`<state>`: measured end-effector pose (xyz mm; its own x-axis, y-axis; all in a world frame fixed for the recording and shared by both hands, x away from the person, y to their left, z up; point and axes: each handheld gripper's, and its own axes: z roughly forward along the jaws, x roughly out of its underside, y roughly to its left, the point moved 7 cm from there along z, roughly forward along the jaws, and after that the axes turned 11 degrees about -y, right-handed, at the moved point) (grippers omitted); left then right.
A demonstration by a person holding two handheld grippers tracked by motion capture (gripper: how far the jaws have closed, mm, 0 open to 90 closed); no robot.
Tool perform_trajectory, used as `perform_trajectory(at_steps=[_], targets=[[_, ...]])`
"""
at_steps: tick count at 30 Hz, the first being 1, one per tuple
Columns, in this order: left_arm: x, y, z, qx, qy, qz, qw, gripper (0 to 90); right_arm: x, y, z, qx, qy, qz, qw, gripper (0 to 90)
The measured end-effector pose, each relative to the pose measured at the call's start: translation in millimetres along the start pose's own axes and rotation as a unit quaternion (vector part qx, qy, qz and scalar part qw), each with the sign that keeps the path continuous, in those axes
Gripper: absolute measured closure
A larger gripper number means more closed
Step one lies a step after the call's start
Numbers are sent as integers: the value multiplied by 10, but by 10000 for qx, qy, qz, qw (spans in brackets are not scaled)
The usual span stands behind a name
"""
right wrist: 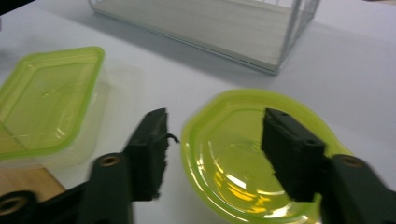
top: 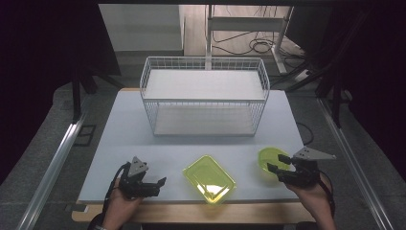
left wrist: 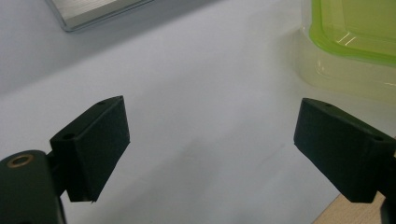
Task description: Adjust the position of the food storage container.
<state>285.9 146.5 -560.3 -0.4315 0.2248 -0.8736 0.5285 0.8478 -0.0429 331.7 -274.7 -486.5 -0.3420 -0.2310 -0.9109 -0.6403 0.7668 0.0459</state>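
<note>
Right gripper view: right tongs (right wrist: 212,154) half-open straddle round dish (right wrist: 252,154) rim.

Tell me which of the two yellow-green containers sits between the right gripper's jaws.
The round yellow-green container near the table's right edge; the right gripper straddles its rim. The rectangular yellow-green container lies apart, mid-table.
</note>
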Motion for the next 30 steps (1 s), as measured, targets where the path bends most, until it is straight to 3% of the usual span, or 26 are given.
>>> perform_trajectory(at_steps=[6,7,8,11,23,30], targets=[[1,-11,9,15,-17,75,10000,106,-5,110,79,-312,140,-51,9994,748],[1,-11,9,15,-17,75,10000,104,-5,110,79,-312,140,-51,9994,748],[10,-15,13,9,-1,164,9999,99,18,154,121,-454,246,-72,9986,816],[16,-30,22,19,8,244,9997,98,70,202,170,-551,444,-254,9972,887],[23,-41,37,40,-6,327,9995,95,251,196,288,-642,822,-389,9938,899],[30,-55,47,64,27,350,9994,95,276,81,281,-496,828,-281,9949,898]])
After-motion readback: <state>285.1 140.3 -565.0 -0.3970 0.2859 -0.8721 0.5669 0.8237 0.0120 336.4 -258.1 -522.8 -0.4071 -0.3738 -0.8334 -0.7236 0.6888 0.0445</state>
